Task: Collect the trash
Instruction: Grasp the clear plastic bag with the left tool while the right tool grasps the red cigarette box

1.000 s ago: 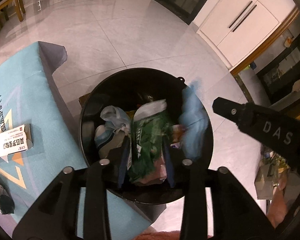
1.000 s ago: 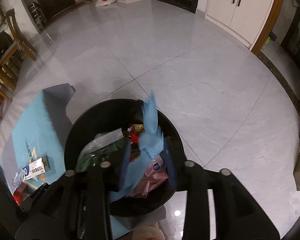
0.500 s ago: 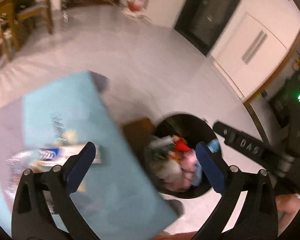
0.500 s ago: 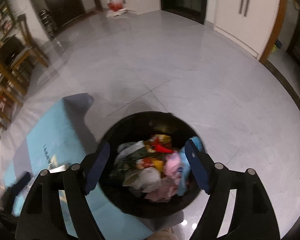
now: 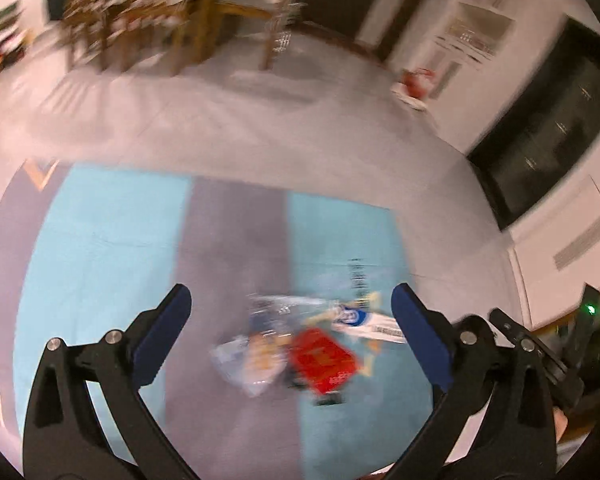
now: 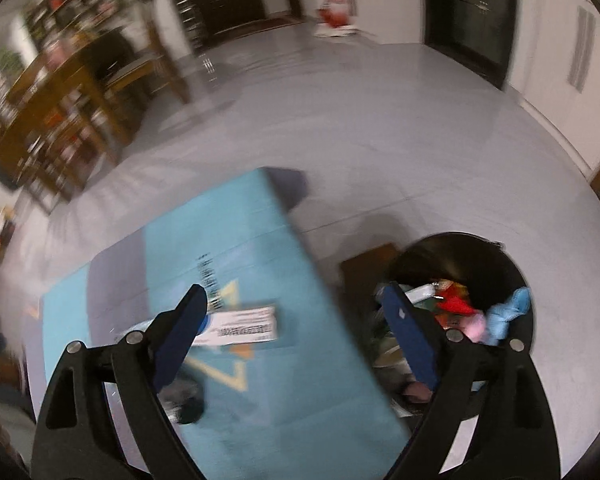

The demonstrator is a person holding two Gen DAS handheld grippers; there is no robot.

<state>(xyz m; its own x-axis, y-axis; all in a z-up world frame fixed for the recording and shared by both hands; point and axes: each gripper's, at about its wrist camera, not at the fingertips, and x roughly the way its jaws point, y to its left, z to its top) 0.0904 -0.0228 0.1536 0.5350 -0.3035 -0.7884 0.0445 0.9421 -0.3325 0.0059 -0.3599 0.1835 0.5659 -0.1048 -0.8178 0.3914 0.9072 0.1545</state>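
My left gripper (image 5: 290, 304) hangs wide open over the teal table cloth (image 5: 100, 248), nothing between its fingers. Below it lies a blurred heap of trash: a red packet (image 5: 324, 358), a clear plastic bag (image 5: 248, 364) and a white and blue box (image 5: 372, 320). My right gripper (image 6: 294, 304) has its jaws still opening and empty. It straddles the table's edge, with the white box (image 6: 244, 324) at its left finger and the black trash bin (image 6: 496, 272) at its right. The bin holds red, pink and blue scraps (image 6: 504, 312).
The table (image 6: 236, 240) ends just left of the bin, with a brown box (image 6: 364, 268) on the floor between them. Grey tiled floor (image 6: 380, 140) spreads beyond. Wooden chairs and shelves (image 6: 60, 120) stand far left; dark doors and white cupboards line the far wall.
Both grippers opened and dropped their trash, the green bag and the blue scrap, into the bin. Both then swung left from the bin toward the table, the left one much farther.
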